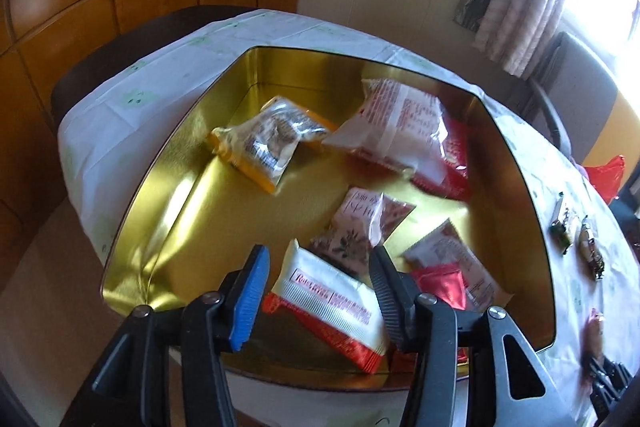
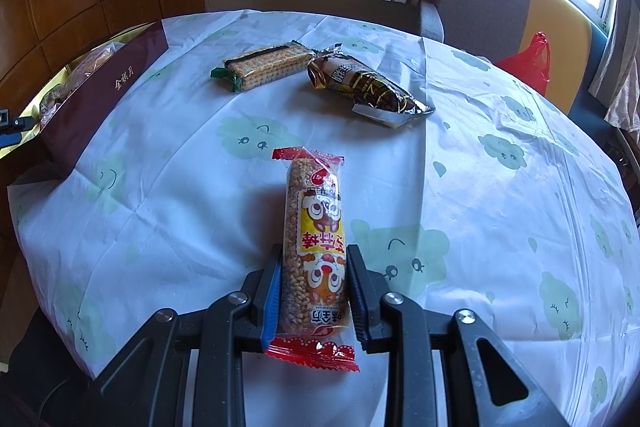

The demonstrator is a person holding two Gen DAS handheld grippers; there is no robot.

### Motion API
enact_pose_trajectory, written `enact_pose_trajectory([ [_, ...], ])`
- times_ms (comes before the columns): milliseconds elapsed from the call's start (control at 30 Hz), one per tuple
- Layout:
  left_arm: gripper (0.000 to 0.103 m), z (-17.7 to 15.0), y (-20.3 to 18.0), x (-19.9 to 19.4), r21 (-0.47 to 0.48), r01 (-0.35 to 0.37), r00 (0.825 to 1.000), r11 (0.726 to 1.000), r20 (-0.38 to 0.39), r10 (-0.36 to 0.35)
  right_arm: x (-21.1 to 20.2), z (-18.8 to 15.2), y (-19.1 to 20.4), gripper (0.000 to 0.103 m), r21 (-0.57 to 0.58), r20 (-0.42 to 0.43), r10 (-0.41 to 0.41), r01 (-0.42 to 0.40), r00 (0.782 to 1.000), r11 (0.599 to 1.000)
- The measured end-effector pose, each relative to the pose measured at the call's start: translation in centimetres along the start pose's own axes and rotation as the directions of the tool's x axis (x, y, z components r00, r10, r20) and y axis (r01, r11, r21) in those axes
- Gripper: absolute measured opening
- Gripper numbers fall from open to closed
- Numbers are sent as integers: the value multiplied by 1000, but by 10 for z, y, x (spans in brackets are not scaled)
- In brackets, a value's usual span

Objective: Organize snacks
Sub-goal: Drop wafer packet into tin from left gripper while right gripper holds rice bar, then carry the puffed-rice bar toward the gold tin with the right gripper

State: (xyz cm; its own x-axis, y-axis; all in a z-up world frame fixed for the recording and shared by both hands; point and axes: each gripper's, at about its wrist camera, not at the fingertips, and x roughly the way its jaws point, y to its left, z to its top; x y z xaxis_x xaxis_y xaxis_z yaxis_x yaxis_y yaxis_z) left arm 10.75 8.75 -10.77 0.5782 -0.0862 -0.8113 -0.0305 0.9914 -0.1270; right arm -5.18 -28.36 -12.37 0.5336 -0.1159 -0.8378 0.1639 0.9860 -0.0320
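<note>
A gold-lined tin (image 1: 224, 163) is seen from the left wrist, set on a table covered by a white cloth printed with pale green faces (image 2: 500, 195). Several snack packets are scattered inside it: a yellow-edged packet (image 1: 260, 143) toward the far left, a large white-and-red packet (image 1: 404, 131) toward the far right, and a small patterned packet (image 1: 360, 227) near the middle. The left gripper (image 1: 316, 291) is held over the near part of the tin with its jaws parted; a white packet with a red edge (image 1: 332, 307) lies between the fingers, and the pads do not appear to be pressing on it, though the black finger's contact is hard to judge. From the right wrist, the right gripper (image 2: 314, 291) is seen clamped on a long puffed-grain bar in a clear wrapper with red ends (image 2: 316, 247), gripped near its lower end and pointed away over the cloth. Farther back on the table, a cracker packet with green ends (image 2: 264, 67) and a dark brown-and-gold packet (image 2: 368, 87) are lying just beside each other. The tin's dark maroon outer wall (image 2: 104, 95) is visible at the left edge.
</note>
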Motion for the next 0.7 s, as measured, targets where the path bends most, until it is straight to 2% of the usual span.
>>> enact_pose_trajectory([
  [100, 53, -4, -2, -5, -3, -29, 1000, 1000, 13, 29, 0, 0, 0, 30, 1, 2, 0, 0, 1000, 1000],
  [233, 54, -4, -7, -19, 11, -30, 998, 999, 58, 29, 0, 0, 0, 30, 3, 5, -3, 3, 1000, 1000],
  [433, 56, -5, -26, -41, 72, -9, 994, 997, 113, 1, -1, -1, 1, 30, 6, 10, -7, 7, 1000, 1000],
  [700, 57, -11, -47, -59, 129, 30, 991, 991, 124, -46, -1, -2, 1, 30, 8, 9, -11, 11, 1000, 1000],
])
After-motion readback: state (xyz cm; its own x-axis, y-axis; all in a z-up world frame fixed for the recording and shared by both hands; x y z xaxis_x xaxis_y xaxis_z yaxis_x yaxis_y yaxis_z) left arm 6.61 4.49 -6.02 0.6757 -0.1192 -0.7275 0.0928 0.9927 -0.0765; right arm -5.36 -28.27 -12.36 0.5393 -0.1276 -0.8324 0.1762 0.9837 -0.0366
